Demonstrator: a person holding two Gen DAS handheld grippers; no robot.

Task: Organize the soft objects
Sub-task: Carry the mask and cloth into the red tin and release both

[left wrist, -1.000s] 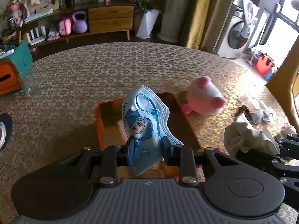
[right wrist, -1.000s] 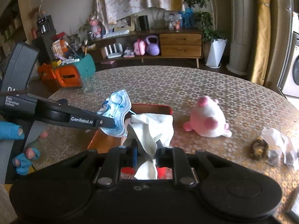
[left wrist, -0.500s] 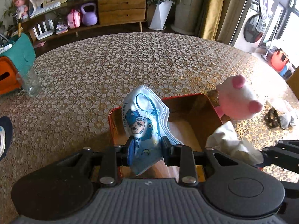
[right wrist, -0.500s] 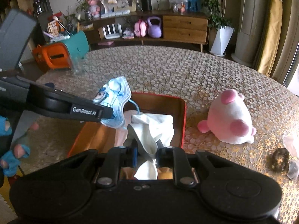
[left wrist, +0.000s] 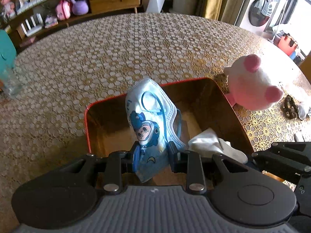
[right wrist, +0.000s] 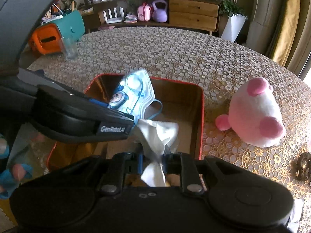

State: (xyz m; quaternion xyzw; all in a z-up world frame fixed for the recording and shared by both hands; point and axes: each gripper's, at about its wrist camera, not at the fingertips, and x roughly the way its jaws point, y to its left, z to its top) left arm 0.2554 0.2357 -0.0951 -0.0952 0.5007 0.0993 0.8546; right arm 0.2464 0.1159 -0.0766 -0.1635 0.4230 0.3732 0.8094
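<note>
You have the blue cartoon face mask pinched in the left gripper, jaws closed narrowly on its lower edge, the mask standing up over the red-rimmed tin box at the centre of the left wrist frame. The right gripper is nearly shut on the white cloth, which bunches above the box's near end.

Risks, as I judge them: the mask's ear loop hangs loose and could snag on the white cloth or on a finger when you let go, dragging one item back out. The two grippers sit close together over the same box, so they may knock each other. A drop near the rim could leave the mask draped over the edge.

The pink plush toy waits at right on the lace-patterned tablecloth, beside a dark hair tie. Behind stands a wooden sideboard.
</note>
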